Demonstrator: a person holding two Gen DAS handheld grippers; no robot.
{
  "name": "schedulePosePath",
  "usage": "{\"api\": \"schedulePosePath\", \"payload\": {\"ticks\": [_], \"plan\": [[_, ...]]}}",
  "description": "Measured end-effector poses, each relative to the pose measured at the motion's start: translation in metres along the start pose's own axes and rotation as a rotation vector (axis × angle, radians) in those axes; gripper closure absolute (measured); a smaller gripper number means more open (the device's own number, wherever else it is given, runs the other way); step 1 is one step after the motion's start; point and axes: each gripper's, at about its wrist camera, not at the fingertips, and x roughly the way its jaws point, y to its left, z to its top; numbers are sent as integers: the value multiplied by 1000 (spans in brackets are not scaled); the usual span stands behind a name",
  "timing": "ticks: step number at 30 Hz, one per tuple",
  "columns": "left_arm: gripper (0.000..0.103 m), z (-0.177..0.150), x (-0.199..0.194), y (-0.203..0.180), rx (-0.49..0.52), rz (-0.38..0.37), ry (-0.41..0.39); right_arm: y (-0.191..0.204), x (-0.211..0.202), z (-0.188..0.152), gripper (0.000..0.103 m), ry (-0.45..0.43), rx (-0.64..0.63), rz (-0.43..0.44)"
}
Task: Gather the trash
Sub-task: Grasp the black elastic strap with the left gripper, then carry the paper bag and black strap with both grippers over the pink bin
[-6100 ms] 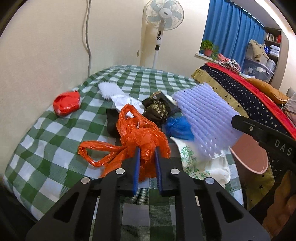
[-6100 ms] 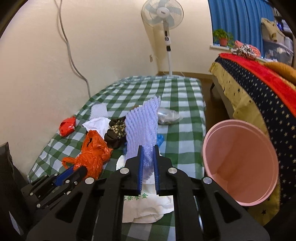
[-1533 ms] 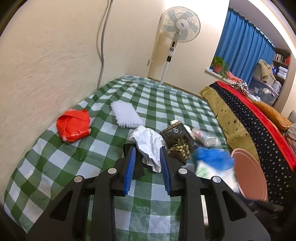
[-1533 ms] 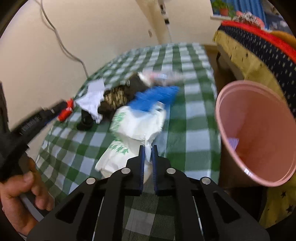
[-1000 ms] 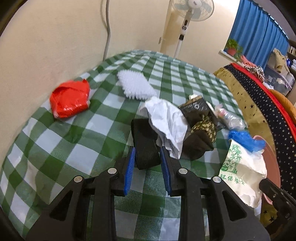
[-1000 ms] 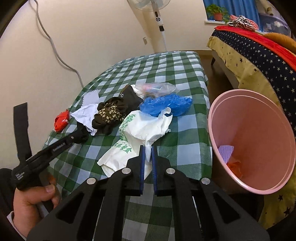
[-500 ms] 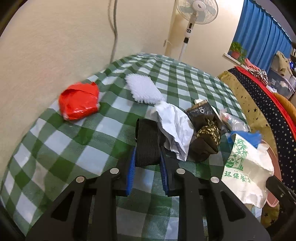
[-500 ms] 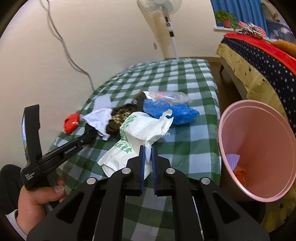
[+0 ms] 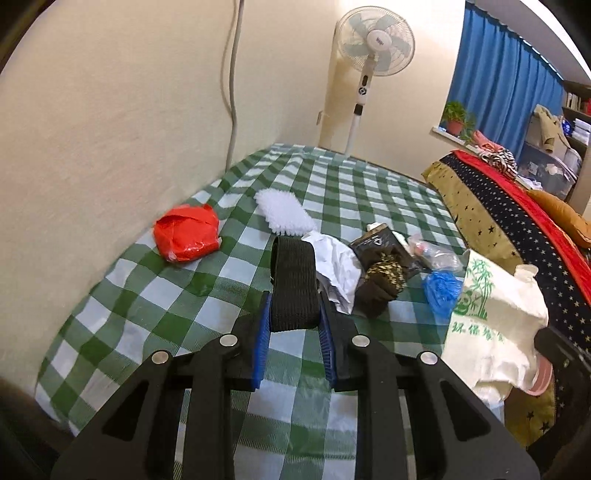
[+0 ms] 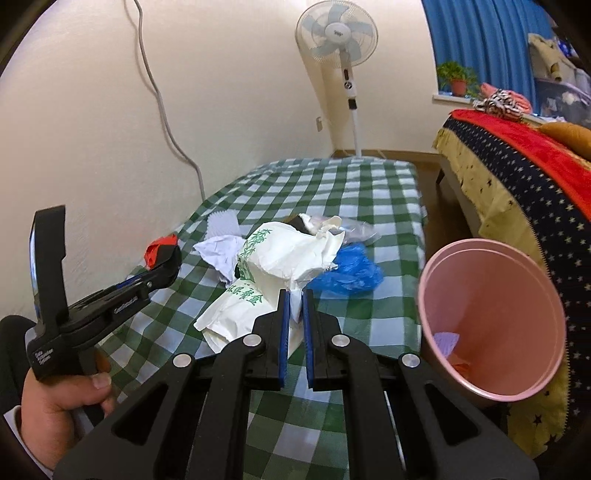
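You've got a cream wall [image 9: 110,110] w/ a cable [image 9: 232,81], standing fan [image 9: 373,44] in the corner, blue curtains [image 9: 498,85] by the window.

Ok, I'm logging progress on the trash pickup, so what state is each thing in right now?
Left gripper: shut on black band, lifted.
Right gripper: shut on white bag, lifted.
Pink bin: open, purple and orange scraps inside.
Red bag: lying on cloth.
Blue bag: lying on cloth.
Fan: upright; running or not, unclear.
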Motion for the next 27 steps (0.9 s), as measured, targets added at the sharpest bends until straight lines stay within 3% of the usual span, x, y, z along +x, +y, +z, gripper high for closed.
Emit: {"api": "schedulePosePath", "payload": {"ticks": [27], "plan": [[79, -4, -38, -35, 78, -93, -78, -41, -55, 17, 96, -131, 75, -169]]}}
